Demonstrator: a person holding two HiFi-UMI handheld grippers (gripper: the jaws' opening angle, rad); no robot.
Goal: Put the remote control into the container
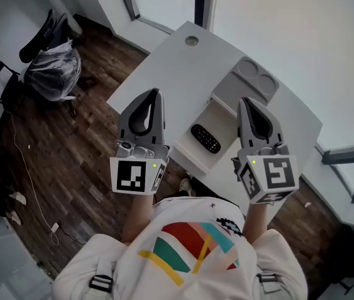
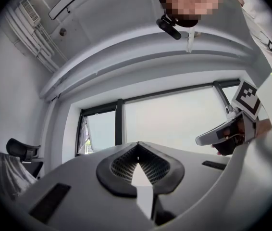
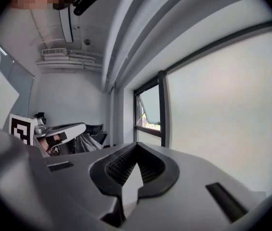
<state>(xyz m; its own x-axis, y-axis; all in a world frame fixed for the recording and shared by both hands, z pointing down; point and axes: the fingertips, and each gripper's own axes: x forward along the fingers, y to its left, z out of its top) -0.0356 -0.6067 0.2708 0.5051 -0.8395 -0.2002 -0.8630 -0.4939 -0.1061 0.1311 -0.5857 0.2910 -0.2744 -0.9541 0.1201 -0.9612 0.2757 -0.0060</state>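
remote control (image 1: 206, 139) lies inside the white container (image 1: 222, 114) on the table (image 1: 164, 67) — looks done. left gripper (image 1: 154, 95) and right gripper (image 1: 244, 103) both pinched closed and empty, held above the table. risk: a dropping hand clips the container near the table edge — could tip it.

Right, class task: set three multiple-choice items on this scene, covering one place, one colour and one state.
1. Where is the remote?
A on the floor
B in the container
C beside the container

2. The remote's colour?
A white
B black
C red

3. The left gripper and right gripper are:
A shut, empty
B open, empty
C shut on the remote

Key:
1 B, it lies within the container's walls.
2 B, it shows dark against the pale container.
3 A, each pair of jaws meets with nothing between.
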